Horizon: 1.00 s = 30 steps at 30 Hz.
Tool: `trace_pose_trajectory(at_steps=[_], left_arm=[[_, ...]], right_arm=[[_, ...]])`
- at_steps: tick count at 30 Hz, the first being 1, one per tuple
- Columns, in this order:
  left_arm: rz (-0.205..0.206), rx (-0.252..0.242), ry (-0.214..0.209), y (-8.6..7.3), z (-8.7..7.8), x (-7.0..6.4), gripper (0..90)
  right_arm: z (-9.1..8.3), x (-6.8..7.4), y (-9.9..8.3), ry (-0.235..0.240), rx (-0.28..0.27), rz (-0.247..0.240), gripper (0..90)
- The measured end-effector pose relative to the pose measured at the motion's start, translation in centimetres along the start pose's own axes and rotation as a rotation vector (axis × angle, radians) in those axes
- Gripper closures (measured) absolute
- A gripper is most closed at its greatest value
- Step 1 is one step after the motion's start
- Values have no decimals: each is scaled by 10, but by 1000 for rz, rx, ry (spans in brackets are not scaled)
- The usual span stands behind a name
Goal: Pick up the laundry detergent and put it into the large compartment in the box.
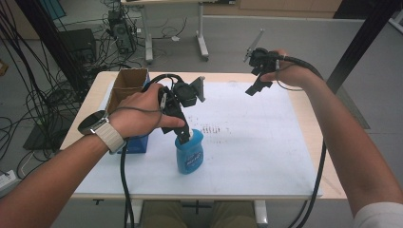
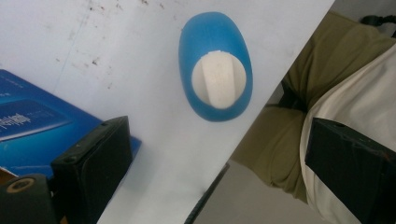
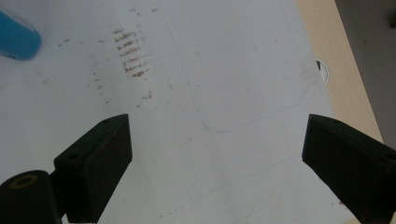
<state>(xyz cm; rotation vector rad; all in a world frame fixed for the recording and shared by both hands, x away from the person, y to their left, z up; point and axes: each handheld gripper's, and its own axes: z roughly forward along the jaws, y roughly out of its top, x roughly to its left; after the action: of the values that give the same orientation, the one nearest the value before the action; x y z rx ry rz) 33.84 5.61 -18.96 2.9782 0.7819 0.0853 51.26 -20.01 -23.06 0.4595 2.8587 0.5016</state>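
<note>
- Starting at the left of the high view, a cardboard box (image 1: pixel 127 81) stands open at the table's upper-left corner, with a blue carton (image 1: pixel 138 143) lying flat just in front of it, both pushed to the edge, which leaves the white sheet (image 1: pixel 256 156) free as your working ground.
- Left of centre, your left hand (image 1: pixel 138 114) tips the left gripper (image 1: pixel 184 137) steeply downward over the blue bottle (image 1: pixel 189 153), which stands upright on the sheet near its front edge, in the lower middle of the frame.
- In the left gripper view, the bottle (image 2: pixel 215 66) sits in the upper centre, seen from straight above: blue shoulders ringing a white cap (image 2: pixel 218 79). Your jaws stand wide apart at the lower corners, gripping nothing and clear of the bottle. That overhead line-up reads as an approach to take it by the top, not yet a grasp.
- At the upper right of the high view, your right hand (image 1: pixel 287 72) holds the right gripper (image 1: pixel 259 71) raised above the table's far edge, well apart from the bottle, likely parked there to stay out of the left arm's way.
- In the right gripper view, its jaws are spread and empty over the stained sheet (image 3: pixel 224 70), with a sliver of the bottle (image 3: pixel 16 36) at the upper left.
</note>
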Motion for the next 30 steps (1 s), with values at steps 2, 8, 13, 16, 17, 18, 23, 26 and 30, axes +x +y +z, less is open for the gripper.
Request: trace_pose_trajectory(at_steps=[2,8,13,16,17,18,23,26,30], left_arm=[[-4,-4,-1,0,0,0,78],[-6,-19,-6,2,1,0,78],[-2,-22,-4,4,3,-1,78],[-9,-26,-2,6,4,-1,78],[-11,-27,0,6,5,-2,78],[-9,-27,-1,7,5,-2,78],[-19,-25,7,9,7,-3,78],[-25,-21,12,11,8,-3,78],[-38,-16,17,13,10,-3,78]], right_arm=[[1,0,0,1,-3,-4,83],[1,0,0,1,2,-4,83],[1,0,0,1,1,-5,83],[1,0,0,3,2,-4,83],[1,0,0,3,3,-4,83],[1,0,0,2,-1,-3,83],[1,0,0,0,-5,-9,83],[0,1,-1,1,-2,-3,83],[1,0,-2,2,-7,-2,83]])
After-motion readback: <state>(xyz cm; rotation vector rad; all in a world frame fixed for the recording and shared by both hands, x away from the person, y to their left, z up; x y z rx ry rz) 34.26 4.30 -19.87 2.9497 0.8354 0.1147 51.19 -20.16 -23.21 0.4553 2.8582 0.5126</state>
